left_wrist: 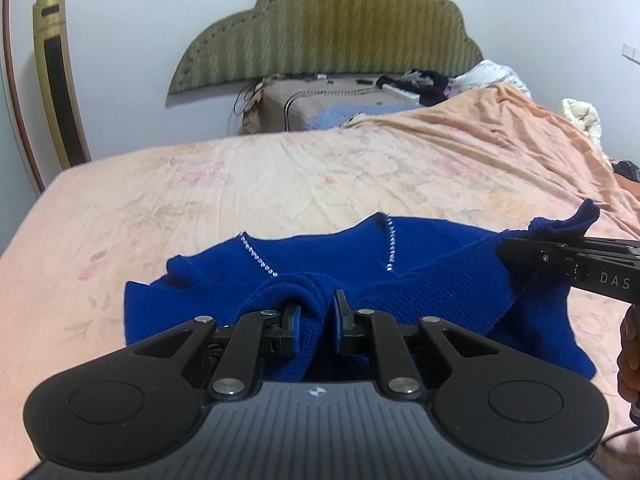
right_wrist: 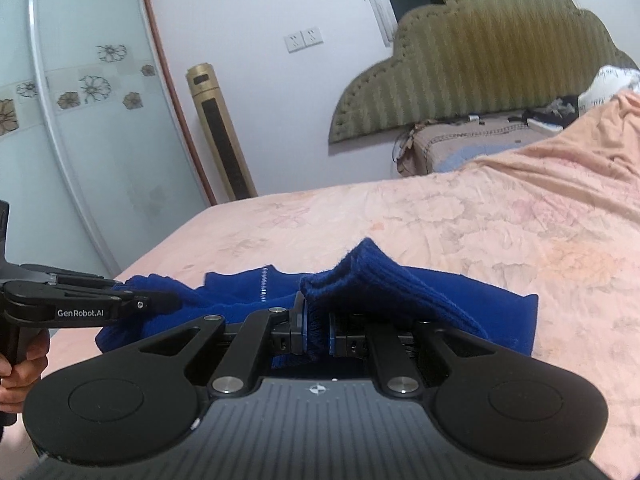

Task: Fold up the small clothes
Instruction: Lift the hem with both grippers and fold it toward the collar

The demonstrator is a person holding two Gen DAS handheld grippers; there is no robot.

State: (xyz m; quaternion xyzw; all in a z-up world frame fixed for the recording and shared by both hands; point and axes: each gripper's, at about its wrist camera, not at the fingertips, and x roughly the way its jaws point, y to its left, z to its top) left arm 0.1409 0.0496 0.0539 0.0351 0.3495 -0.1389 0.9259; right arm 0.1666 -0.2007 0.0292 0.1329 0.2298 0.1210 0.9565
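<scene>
On a wrinkled peach floral bedsheet (left_wrist: 280,184), each claw, left (left_wrist: 318,312) and right (right_wrist: 318,326), pinches the ribbed blue knit sweater (left_wrist: 320,248).

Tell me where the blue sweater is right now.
The blue sweater lies on the pink bedsheet near the bed's front edge, pinched by the left gripper and right gripper.

Blue knit sweater with rhinestone neckline (left_wrist: 320,248) lies on peach floral bedsheet (left_wrist: 200,184), near its front edge. Olive scalloped padded headboard (left_wrist: 332,28) stands behind the bed; gold tower fan (left_wrist: 56,80) left of it, against the wall.
</scene>
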